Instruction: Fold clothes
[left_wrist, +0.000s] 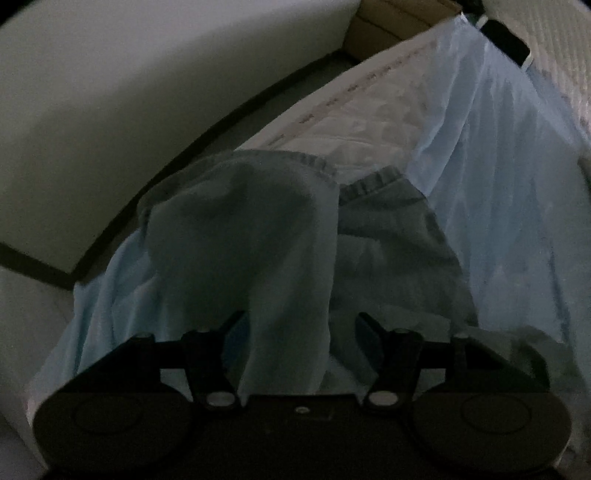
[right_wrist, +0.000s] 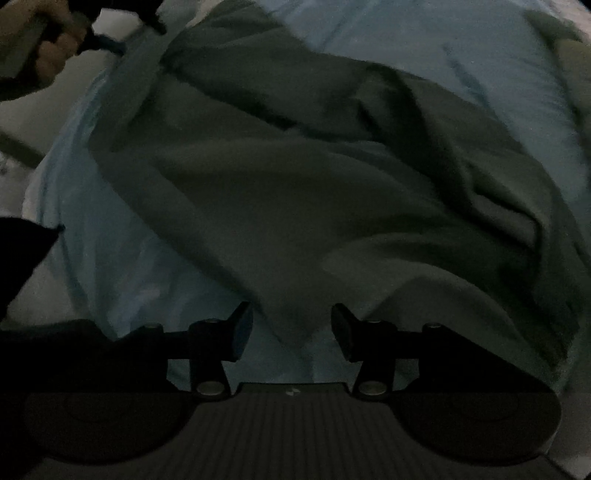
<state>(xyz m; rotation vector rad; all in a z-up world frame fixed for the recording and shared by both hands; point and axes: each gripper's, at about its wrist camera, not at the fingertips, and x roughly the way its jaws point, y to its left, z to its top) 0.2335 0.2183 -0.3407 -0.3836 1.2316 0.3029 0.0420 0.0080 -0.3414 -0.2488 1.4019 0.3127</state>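
Observation:
A grey-green garment (left_wrist: 280, 221) lies rumpled on a pale blue sheet (left_wrist: 509, 184). In the left wrist view my left gripper (left_wrist: 299, 328) is open, its fingers standing either side of a raised fold of the garment. In the right wrist view the garment (right_wrist: 295, 192) spreads across the frame, one corner pointing down between the fingers of my open right gripper (right_wrist: 291, 325). The blue sheet (right_wrist: 110, 258) shows beneath. The person's other hand (right_wrist: 48, 44) with the left gripper shows at top left.
A white quilted mattress (left_wrist: 369, 103) lies under the sheet. A white wall or panel (left_wrist: 129, 92) with a dark edge strip runs along the left. A cardboard box (left_wrist: 391, 22) and a dark object (left_wrist: 506, 37) sit at the far end. The scene is dim.

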